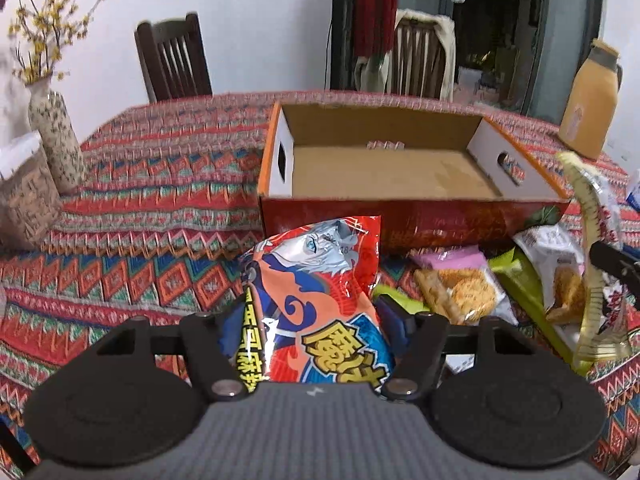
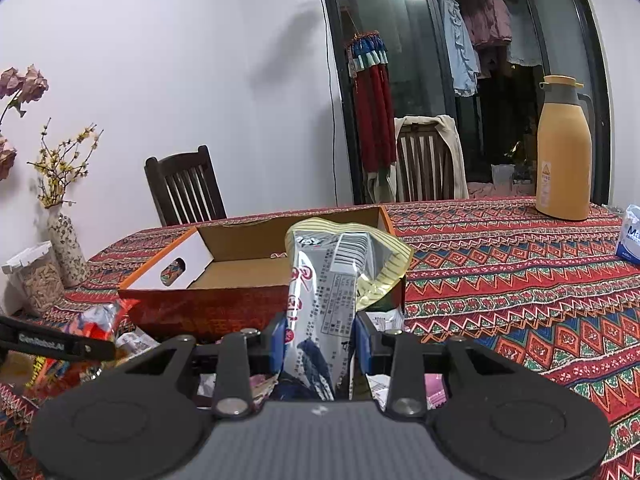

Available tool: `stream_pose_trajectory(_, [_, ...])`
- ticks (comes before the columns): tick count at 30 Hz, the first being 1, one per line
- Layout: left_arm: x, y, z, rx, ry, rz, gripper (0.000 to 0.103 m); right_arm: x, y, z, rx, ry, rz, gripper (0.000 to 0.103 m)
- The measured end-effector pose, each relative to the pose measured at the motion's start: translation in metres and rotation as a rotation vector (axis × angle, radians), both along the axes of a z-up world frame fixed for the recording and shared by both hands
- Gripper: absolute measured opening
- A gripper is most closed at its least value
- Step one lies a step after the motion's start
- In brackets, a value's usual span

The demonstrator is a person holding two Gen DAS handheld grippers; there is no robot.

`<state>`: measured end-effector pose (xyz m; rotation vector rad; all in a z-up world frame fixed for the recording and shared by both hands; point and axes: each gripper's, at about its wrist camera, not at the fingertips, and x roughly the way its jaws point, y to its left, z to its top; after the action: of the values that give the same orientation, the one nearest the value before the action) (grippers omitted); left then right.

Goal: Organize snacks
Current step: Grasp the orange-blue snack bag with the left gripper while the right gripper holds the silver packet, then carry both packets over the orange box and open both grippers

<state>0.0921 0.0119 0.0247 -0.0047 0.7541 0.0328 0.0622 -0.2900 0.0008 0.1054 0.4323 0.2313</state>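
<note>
- Lying lengthwise between the fingers of the left claw point(image 1: 310, 320) is an orange-and-blue snack bag point(image 1: 316, 292), its long axis pointing straight ahead toward the open cardboard box point(image 1: 400, 208) on the tabletop point(image 1: 160, 208). The fingers flank its lower half; I cannot tell whether they press it yet.
- By my judgement it is light, puffy and slick, so a hold across the middle suits better than the crimped ends.
- Pinched upright in the right claw point(image 2: 318, 344), a silver snack packet point(image 2: 332, 288) points up, just before the box; it looks thin, crinkly and easily crushed.
</note>
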Motion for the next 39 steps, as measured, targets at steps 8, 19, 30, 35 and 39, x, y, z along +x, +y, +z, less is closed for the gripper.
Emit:
stream_pose_trajectory(8, [0.006,-0.006,0.029,-0.005,-0.136,-0.012,0.069,0.011,0.007,0.019,0.006,-0.051,0.008,0.034])
stream_pose_trajectory(19, [0.049,-0.018,0.059,-0.048,-0.265,0.034,0.069,0.073,0.021,0.057,0.05,-0.12,0.003,0.034])
stream_pose_trajectory(30, [0.128,-0.015,0.044,-0.034,-0.29,0.126,0.069,0.162,0.036,0.045,0.035,-0.058,-0.04,0.034])
stream_pose_trajectory(35, [0.147,-0.014,0.016,-0.014,-0.229,0.127,0.069,0.18,0.039,0.025,0.008,-0.002,-0.03,0.034])
stream_pose_trajectory(39, [0.152,-0.014,0.005,-0.002,-0.206,0.123,0.069,0.186,0.043,0.012,-0.005,0.044,-0.022,0.035])
